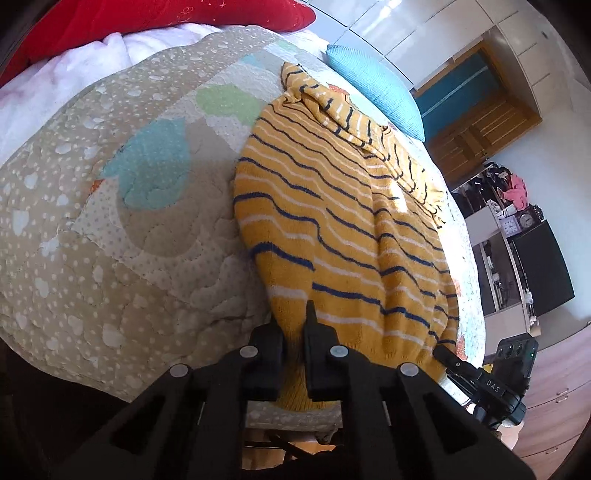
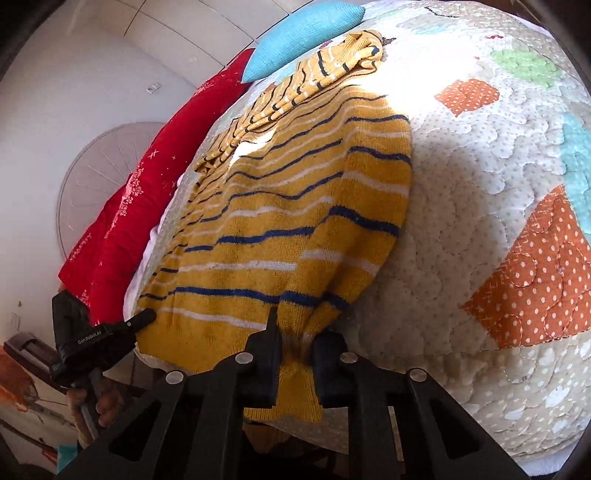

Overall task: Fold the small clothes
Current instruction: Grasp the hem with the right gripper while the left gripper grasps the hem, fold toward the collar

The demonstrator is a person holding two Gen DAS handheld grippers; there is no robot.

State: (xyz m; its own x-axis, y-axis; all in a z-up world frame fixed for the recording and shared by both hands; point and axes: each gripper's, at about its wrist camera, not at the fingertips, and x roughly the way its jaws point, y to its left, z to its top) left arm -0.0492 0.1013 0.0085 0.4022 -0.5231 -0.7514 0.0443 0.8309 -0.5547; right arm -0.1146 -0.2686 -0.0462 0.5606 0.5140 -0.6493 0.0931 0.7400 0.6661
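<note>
I've got the quilt (image 1: 92,229) spread across the bed, red pillow (image 1: 166,18) and blue cushion (image 1: 373,88) up at the far edge. The sweater (image 1: 332,229) lies flat on the quilt, hem at the near edge, sleeve folded across its top. My left gripper (image 1: 293,354) pinches one hem corner; my right gripper (image 2: 293,354) is clamped on the other, fabric bunched between its fingers.

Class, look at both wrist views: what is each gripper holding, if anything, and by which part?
Both hold the yellow striped sweater by its bottom hem: the left gripper near one hem corner, the right gripper near the other, jaws shut on bunched knit.
</note>
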